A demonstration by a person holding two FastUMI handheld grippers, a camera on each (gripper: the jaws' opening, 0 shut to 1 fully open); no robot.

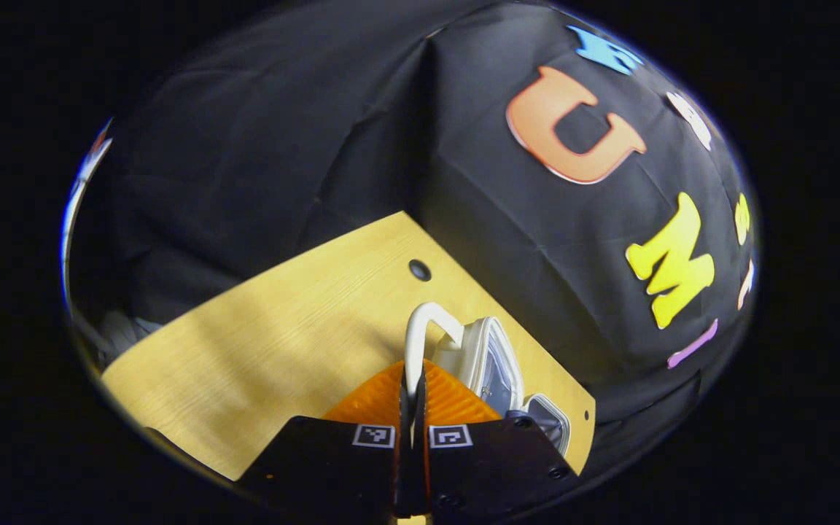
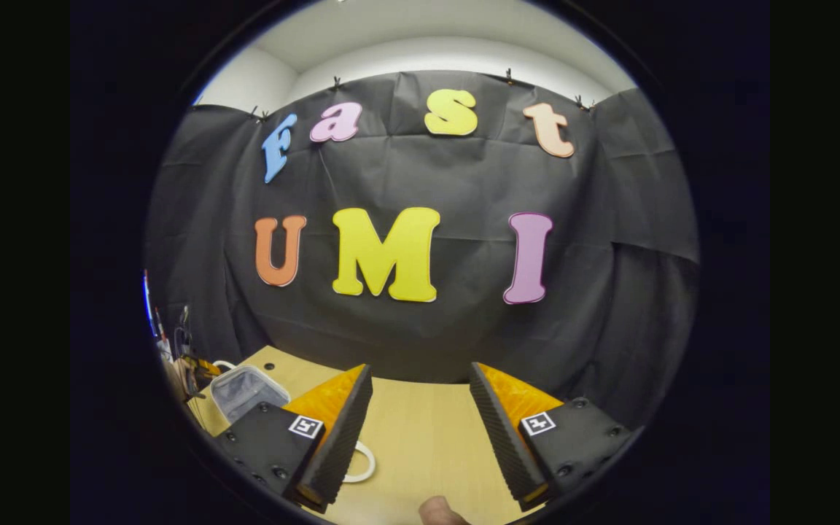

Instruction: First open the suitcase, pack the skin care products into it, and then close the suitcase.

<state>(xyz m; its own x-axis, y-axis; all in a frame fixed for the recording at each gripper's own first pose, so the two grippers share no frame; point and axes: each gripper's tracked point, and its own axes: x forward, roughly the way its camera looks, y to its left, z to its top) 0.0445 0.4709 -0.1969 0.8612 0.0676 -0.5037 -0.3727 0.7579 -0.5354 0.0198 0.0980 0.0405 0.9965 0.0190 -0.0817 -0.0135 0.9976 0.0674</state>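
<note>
The suitcase (image 1: 489, 361) is a small clear plastic case with pale rounded edges, lying on the wooden table (image 1: 281, 343) just ahead of the left claw (image 1: 413, 397). Its thin white looped handle (image 1: 420, 332) runs down between the left claw's fingers, which are closed tight on it. What lies inside the case is hard to make out. In the right gripper view, the right claw (image 2: 420, 423) hangs wide open over the table, holding nothing; the clear case (image 2: 245, 390) sits off to its left, partly cut off, and a white loop (image 2: 362, 463) peeks out beside its left finger.
</note>
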